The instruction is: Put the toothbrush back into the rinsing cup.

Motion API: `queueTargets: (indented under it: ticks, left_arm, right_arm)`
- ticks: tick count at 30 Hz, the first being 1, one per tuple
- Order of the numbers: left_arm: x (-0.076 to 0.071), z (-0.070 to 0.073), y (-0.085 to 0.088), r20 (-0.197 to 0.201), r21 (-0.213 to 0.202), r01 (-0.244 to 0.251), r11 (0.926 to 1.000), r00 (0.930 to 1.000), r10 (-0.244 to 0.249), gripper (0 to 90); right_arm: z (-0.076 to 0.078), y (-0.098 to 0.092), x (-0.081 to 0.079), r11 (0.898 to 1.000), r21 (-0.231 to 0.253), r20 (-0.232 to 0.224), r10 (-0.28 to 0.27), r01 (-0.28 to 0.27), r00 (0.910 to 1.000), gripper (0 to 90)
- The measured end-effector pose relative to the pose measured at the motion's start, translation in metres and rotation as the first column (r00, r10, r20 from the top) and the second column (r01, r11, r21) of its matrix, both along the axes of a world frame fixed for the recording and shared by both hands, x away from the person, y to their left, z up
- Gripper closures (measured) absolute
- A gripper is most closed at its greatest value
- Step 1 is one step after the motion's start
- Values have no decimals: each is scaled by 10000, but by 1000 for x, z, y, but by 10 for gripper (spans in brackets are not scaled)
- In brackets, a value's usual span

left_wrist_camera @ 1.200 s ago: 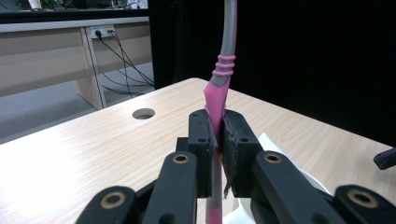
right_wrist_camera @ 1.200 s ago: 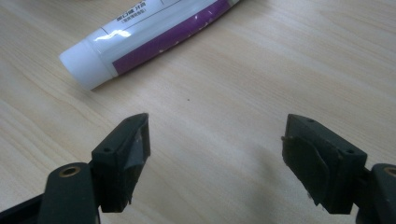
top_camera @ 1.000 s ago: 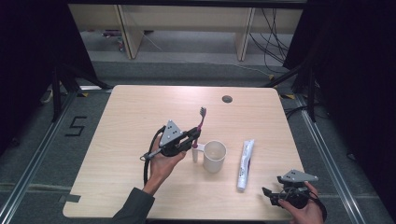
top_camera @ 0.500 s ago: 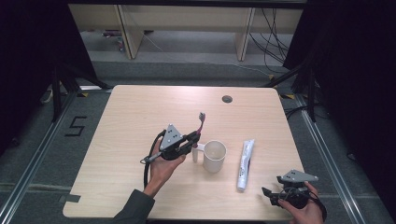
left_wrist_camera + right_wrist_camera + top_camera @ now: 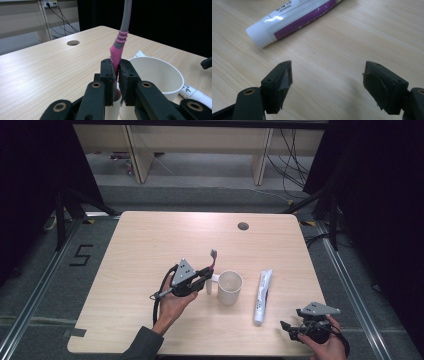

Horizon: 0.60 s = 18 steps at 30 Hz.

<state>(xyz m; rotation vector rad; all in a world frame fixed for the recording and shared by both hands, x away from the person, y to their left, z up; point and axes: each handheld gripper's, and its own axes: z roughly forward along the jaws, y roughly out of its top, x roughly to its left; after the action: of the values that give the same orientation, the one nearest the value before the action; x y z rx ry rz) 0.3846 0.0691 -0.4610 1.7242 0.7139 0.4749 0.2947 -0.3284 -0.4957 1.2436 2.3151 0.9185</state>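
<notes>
On the pale wooden desk, left of centre, the left hand-held gripper clamps a pink and grey toothbrush, bristles up, just beside a white mug. Right of the mug lies a toothpaste tube. Near the front right corner, the right hand-held gripper gapes wide, empty.

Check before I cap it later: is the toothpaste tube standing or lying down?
Lying down: the toothpaste tube rests flat on the table, white cap on.
</notes>
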Motion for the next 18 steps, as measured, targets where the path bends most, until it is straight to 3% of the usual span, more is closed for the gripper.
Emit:
queueTargets:
  ticks: [2, 4, 8, 11, 13, 15, 16, 18]
  left_arm:
    - [0, -3, 1, -21, 13, 77, 10000, 10000, -77, 817]
    - [-1, -4, 2, -79, 109, 20, 9999, 10000, -19, 817]
    - [-2, -5, 3, -130, 126, 68, 9999, 9999, -66, 814]
    - [-1, -6, 4, -169, 138, 72, 9999, 9998, -69, 801]
    - [-1, -6, 5, -211, 155, 88, 9998, 9997, -85, 788]
    - [-1, -6, 5, -203, 40, 108, 9999, 9997, -107, 742]
    - [-3, -4, 6, -89, 145, -38, 9999, 10000, 40, 633]
    - [-4, -2, 7, 26, 129, 53, 9999, 10000, -53, 589]
  right_arm:
    - [0, 1, 0, 9999, 151, -18, 61, -61, 10000, 243]
    - [0, 0, 0, 10000, -33, 39, -12, 12, 10000, 243]
    - [1, 3, -3, 9991, 325, -399, -249, 262, 9989, 243]
    - [-1, 0, 0, 10000, 94, -21, -9, 9, 10000, 243]
    - [0, 1, 0, 9998, 180, -112, -47, 49, 9999, 243]
    - [1, 1, 0, 9998, 182, -150, -100, 102, 9998, 243]
    - [0, 3, -3, 9984, 419, -483, -371, 391, 9981, 243]
    - [1, 3, -2, 9989, 347, -402, -306, 320, 9987, 243]
